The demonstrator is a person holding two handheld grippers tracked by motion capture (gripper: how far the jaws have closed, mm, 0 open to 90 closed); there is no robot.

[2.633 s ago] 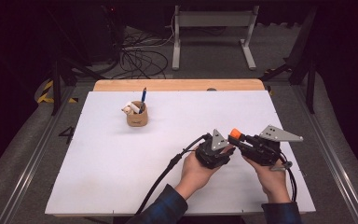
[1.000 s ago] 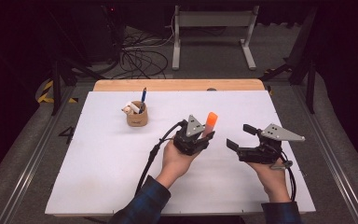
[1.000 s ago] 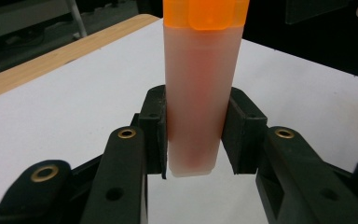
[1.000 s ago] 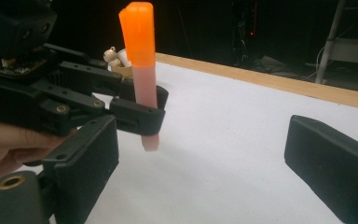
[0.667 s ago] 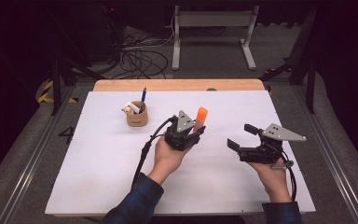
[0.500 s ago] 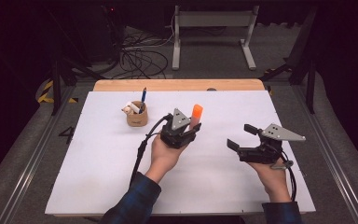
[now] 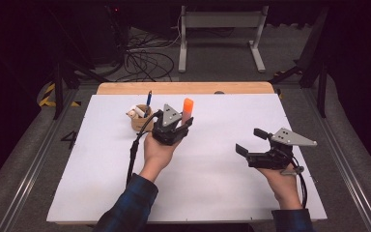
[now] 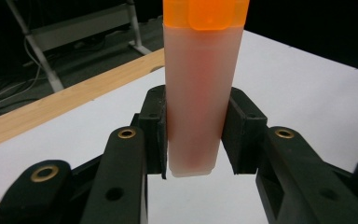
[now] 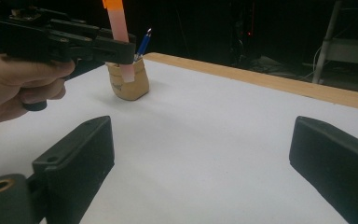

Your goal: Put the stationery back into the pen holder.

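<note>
Orange-capped highlighter with a translucent pinkish barrel (image 8: 193, 102) stands upright in the left gripper (image 7: 173, 129), its black jaws clamped on the lower part of the barrel from both sides, the cap pointing up and the blunt tail poking out just below the pads. In the high view this marker (image 7: 187, 110) sits above the white desk's (image 7: 222, 188) far half, left of the middle, carried clear of the surface.

What the coming move seems to turn on is the small tan wooden pen cup (image 7: 140, 121) with a blue pen (image 7: 148, 98) and some pale item already standing in it. The cup sits near the far edge of the desk, toward its far-left corner, just beside the left gripper on that gripper's left. So the highlighter's long axis is already vertical, matching the cup's open mouth; what remains, by my reading, is a short sideways carry toward the left edge and then a straight lowering, tail first. From the right gripper view the pink barrel (image 9: 121, 37) overlaps the cup (image 9: 129, 84) and hangs in front of it, its tail not yet inside the rim, though how far in front is hard to tell.

Blue pen and pale item take up part of the opening, so the tail likely needs to come down in the free part.

The left hand is by far the nearer one. The right gripper (image 7: 252, 147) waits well apart near the desk's right edge, its jaws spread wide with nothing between them, pointed toward the cup.
</note>
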